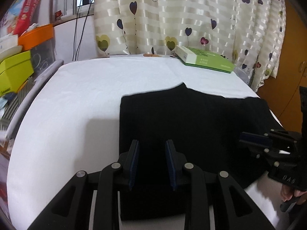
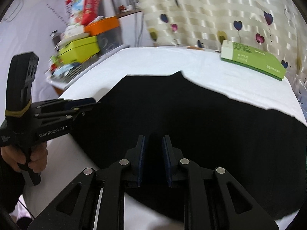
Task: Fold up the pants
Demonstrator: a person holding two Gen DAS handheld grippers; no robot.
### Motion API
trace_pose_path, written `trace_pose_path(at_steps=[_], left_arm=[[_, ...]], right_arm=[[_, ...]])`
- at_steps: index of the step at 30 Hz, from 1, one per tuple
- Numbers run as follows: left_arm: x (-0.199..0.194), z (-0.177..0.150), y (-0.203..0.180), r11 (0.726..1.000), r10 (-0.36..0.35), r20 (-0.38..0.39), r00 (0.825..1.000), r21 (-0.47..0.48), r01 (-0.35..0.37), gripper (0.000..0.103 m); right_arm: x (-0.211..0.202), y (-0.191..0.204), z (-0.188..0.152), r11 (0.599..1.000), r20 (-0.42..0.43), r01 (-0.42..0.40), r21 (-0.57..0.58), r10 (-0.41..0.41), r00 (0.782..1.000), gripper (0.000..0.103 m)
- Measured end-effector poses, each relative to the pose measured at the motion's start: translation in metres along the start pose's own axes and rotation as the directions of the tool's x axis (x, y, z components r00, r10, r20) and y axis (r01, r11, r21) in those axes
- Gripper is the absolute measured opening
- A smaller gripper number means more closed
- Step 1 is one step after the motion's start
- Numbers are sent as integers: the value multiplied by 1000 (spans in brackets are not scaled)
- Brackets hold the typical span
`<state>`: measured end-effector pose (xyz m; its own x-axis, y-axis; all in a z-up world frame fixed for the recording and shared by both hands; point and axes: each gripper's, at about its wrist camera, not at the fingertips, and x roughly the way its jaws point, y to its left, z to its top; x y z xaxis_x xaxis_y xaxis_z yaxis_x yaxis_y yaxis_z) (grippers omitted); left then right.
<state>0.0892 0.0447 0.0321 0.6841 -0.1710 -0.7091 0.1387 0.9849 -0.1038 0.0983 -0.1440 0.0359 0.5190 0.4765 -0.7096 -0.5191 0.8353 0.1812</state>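
- Black hinged linkage bars filled the bottom of each wrist view, and beyond them the blue-padded fingers of the left gripper (image 1: 152, 143) stood apart with nothing between them.
- Those fingers hung over the near left part of the black fabric pants (image 1: 191, 126), just inside the garment's straight left edge; whether the tips touched the cloth could not be told.
- The right gripper (image 2: 153, 140) also had its fingers parted, by a narrower gap, holding nothing, above the middle of the pants (image 2: 191, 124) toward the near edge of the white-covered table (image 2: 153, 61).
- The pants lay flat on the near right part of the table, with their far edge uneven and rising to a small peak.
- At the far right corner lay a flat green and white box (image 1: 205, 60), well apart from the pants, before a cream striped curtain with heart prints (image 1: 182, 15).
- Only the left wrist view showed the right gripper (image 1: 255, 137) from the side, low over the right edge of the pants.
- Only the right wrist view showed a hand (image 2: 25, 157) around the left gripper's handle, and the pants reaching toward the table's right edge.
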Motion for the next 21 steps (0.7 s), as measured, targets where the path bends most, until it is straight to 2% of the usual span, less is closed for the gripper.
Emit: trace_pose_path(at_steps=[5,6,7,9,12,16,21], left_arm=[[-16,-25,-9,1000,1,3,1000,-29,-1,30],[-11,-29,-11,999,-13,-21,1000,-35,12,30],[-5,-33,-14,999,-20,-54,998,-39,18,30],[-6,-35,-22,1000,11,-33,999,-3,-11,30],[-8,-37,-27,1000,-14,-36,999,-7,13,30],[-12,-41,-34,1000,3,-20,1000,0,-3,31],[-20,-51,-45,1000,-17,-19,1000,-2,17,31]], right_arm=[[2,9,-21,999,-38,22,-33,-24,999,20],[2,6,-24,999,-28,35,-26,-36,999,21],[1,2,-24,999,-38,44,-6,-44,998,27],[-3,-7,-26,998,-38,50,24,-49,998,28],[-11,-12,-34,996,-33,81,22,-80,996,28],[-25,-27,-45,993,-24,92,71,-91,996,28],[-42,-27,-54,990,0,113,81,-114,994,29]])
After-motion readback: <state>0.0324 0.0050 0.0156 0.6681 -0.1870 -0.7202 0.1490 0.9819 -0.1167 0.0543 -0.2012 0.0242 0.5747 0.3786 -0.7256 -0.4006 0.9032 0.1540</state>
